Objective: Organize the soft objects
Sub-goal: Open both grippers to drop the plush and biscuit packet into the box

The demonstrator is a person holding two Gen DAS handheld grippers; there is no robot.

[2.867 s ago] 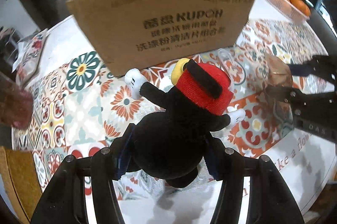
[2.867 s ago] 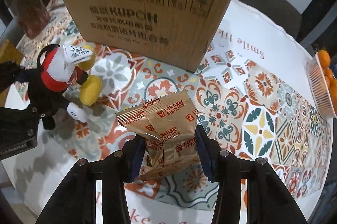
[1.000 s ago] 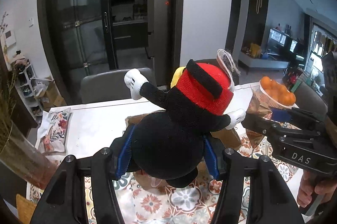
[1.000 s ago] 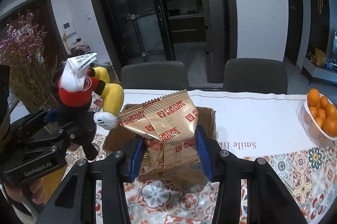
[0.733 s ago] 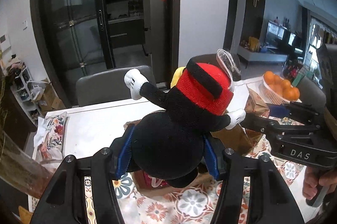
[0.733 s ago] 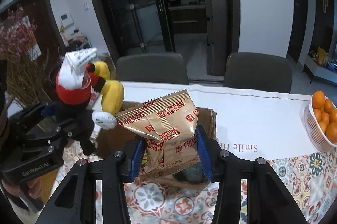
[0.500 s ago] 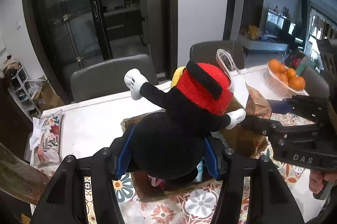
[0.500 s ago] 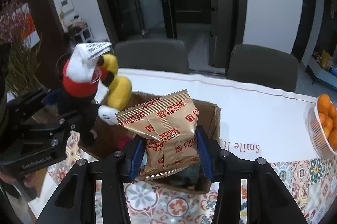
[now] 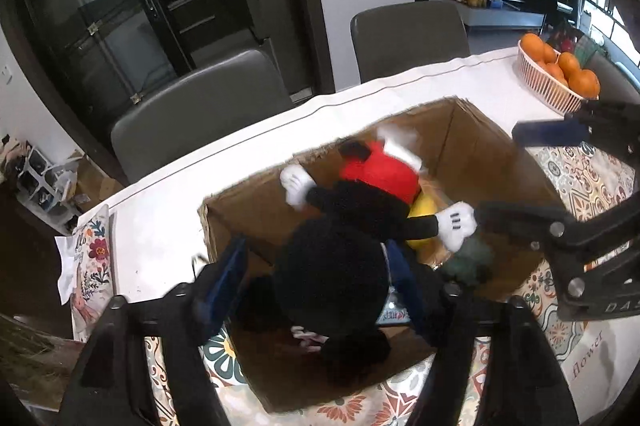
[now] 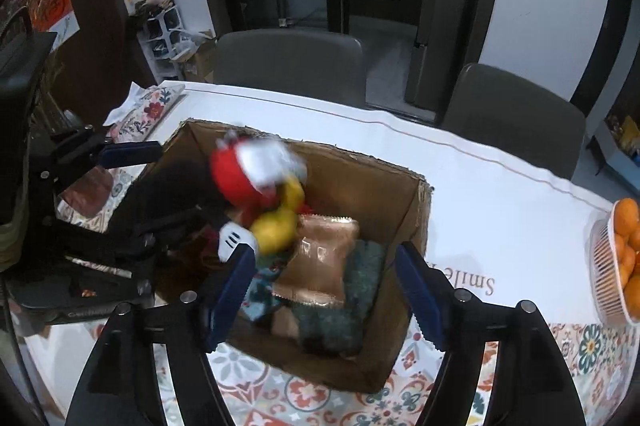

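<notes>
A black plush toy [image 9: 340, 250] with red shorts and yellow shoes tips head-down into an open cardboard box [image 9: 460, 129]; it is blurred in the right wrist view [image 10: 256, 193]. My left gripper [image 9: 320, 282] stands open over the box, its blue pads apart from the plush. My right gripper [image 10: 324, 290] is open and empty above the box [image 10: 416, 218]. The gold biscuit packet [image 10: 320, 262] lies inside the box on a dark green soft thing [image 10: 360, 278].
A basket of oranges [image 9: 556, 73] stands at the table's right, also in the right wrist view [image 10: 620, 258]. A floral pouch [image 9: 90, 258] lies at the left. Two grey chairs [image 10: 288, 61] stand behind the table. The patterned tablecloth [image 10: 280, 386] covers the near side.
Both grippers have opened over the box. The biscuit packet has dropped from my right gripper into the box. The plush has left my left gripper and is falling in.
</notes>
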